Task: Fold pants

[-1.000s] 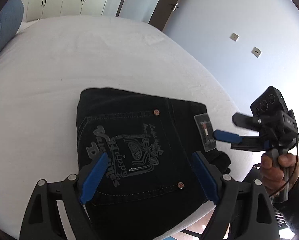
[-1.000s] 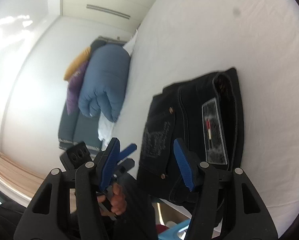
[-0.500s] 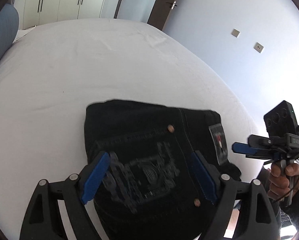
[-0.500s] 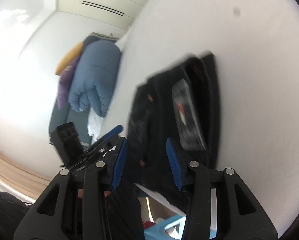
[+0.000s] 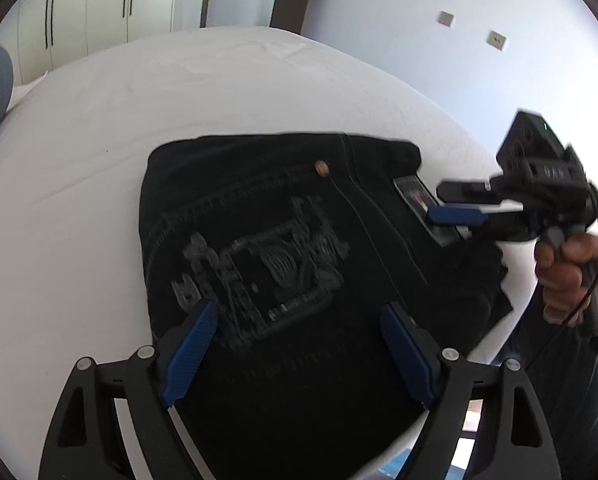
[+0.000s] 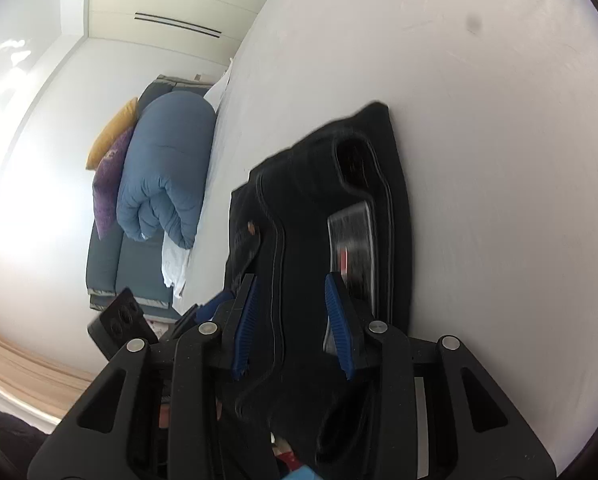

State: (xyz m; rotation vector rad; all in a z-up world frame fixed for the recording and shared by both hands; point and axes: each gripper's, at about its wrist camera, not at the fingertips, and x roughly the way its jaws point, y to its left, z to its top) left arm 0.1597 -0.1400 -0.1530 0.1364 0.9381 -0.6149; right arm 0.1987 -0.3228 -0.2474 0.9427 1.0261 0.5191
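Black folded pants [image 5: 291, 264] lie in a compact stack near the front edge of a white bed [image 5: 99, 120], back pocket print and waistband patch up. They also show in the right wrist view [image 6: 315, 208]. My left gripper [image 5: 299, 344] is open, its blue pads spread over the near end of the stack. My right gripper [image 6: 293, 320] is open with its jaws over the waistband end, by the patch; it also shows in the left wrist view [image 5: 455, 204].
A rolled blue duvet [image 6: 167, 168] and yellow and purple cushions [image 6: 111, 152] lie on a grey sofa left of the bed. Wardrobe doors [image 5: 99, 12] and a doorway stand behind the bed. A wall with two sockets [image 5: 471, 32] runs along the right.
Both grippers have moved closer to the pants. The right gripper has come in over the waistband patch and its jaws have narrowed somewhat.
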